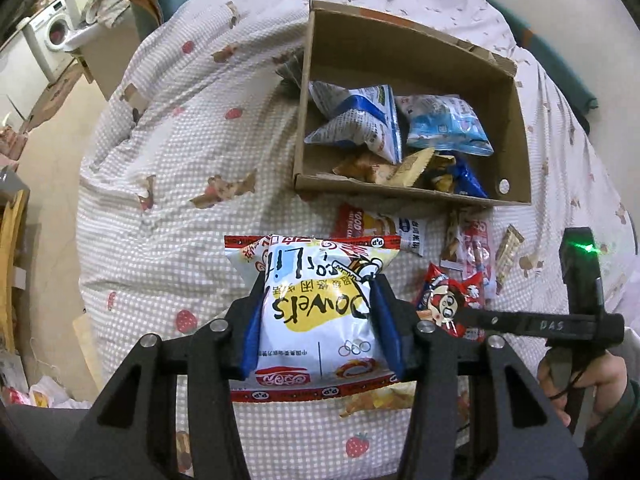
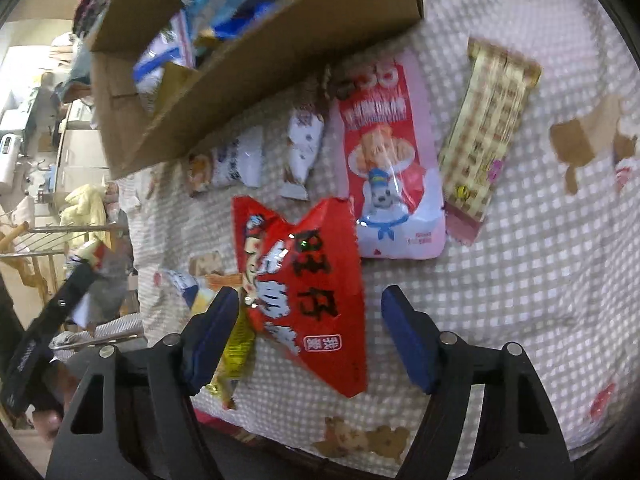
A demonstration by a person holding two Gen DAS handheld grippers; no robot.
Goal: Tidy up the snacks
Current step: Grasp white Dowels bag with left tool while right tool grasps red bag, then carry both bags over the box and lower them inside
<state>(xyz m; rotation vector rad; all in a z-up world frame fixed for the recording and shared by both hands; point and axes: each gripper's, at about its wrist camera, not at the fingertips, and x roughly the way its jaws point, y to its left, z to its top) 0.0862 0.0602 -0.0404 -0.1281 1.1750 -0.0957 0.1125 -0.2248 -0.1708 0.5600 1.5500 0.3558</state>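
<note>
My left gripper (image 1: 320, 280) is shut on a white and yellow snack bag (image 1: 320, 320), held above the checked bedspread (image 1: 180, 140). Beyond it stands an open cardboard box (image 1: 412, 192) with several blue and white snack bags (image 1: 360, 120) inside. My right gripper (image 2: 311, 296) is open and low over a red snack bag (image 2: 312, 280) that lies flat between its blue pads (image 2: 408, 340); the right pad stands clear of the bag. In the left wrist view that red bag (image 1: 444, 300) lies right of the held bag, under the right gripper's finger.
Loose on the bedspread near the box wall (image 2: 240, 80) lie a pink and red packet (image 2: 392, 184), a tan checked bar (image 2: 484, 128), two small white packets (image 2: 240, 160) and a yellow packet (image 2: 236, 344). The bed drops to the floor at the left, with a washing machine (image 1: 52, 36) beyond.
</note>
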